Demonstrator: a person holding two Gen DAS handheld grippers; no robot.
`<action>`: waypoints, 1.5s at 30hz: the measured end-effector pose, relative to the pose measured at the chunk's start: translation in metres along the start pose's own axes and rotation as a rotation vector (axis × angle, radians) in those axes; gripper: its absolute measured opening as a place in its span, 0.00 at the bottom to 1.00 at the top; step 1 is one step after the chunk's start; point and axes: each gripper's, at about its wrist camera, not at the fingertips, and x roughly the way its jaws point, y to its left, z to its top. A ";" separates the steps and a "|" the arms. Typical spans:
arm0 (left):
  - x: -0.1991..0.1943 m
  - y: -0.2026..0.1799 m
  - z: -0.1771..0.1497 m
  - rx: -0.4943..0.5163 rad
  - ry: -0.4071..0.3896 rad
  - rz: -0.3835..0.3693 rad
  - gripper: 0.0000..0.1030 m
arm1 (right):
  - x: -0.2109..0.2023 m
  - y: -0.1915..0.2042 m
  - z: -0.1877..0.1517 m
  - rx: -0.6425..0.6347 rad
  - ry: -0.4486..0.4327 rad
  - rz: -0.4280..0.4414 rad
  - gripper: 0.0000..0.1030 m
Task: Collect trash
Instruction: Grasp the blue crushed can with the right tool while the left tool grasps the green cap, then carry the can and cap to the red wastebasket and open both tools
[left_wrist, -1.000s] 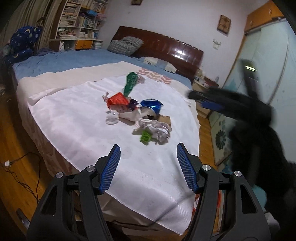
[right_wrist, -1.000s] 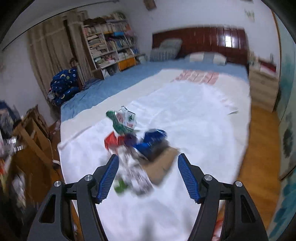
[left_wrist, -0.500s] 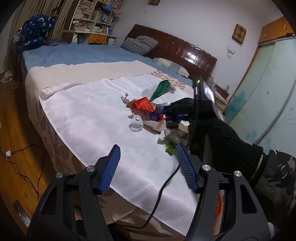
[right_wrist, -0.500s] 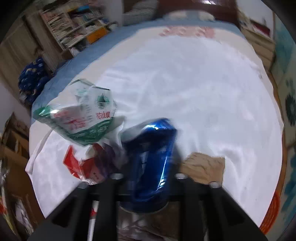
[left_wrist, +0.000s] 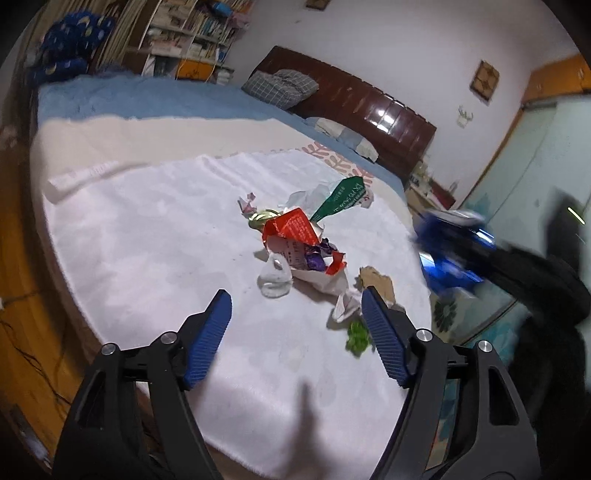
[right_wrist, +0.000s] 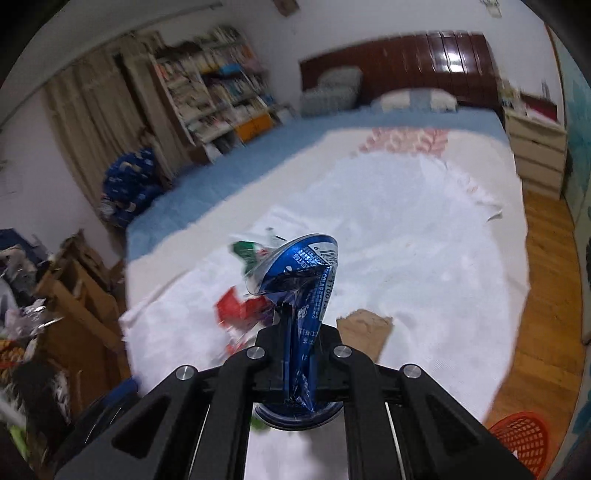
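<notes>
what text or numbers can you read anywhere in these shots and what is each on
"6" and "710013", barcode digits, partly blurred, on the crushed blue can pinched in the right gripper.
Green carton: white lettering, too small to read.
Red wrapper: white print, too blurred to read.
Book spines on the shelf: blurred, unreadable.
Nothing legible on the open left gripper.

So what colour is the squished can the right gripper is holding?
The crushed can is shiny blue with white print, seen best in the right wrist view.
</notes>
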 end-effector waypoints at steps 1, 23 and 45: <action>0.008 0.000 0.000 -0.017 0.016 -0.014 0.72 | -0.015 -0.005 -0.008 0.008 -0.006 0.020 0.08; 0.085 -0.082 -0.046 0.115 0.243 0.065 0.08 | -0.069 -0.090 -0.133 0.151 0.073 -0.009 0.08; -0.087 -0.237 -0.036 0.335 -0.132 -0.186 0.08 | -0.246 -0.174 -0.117 0.046 -0.240 -0.359 0.08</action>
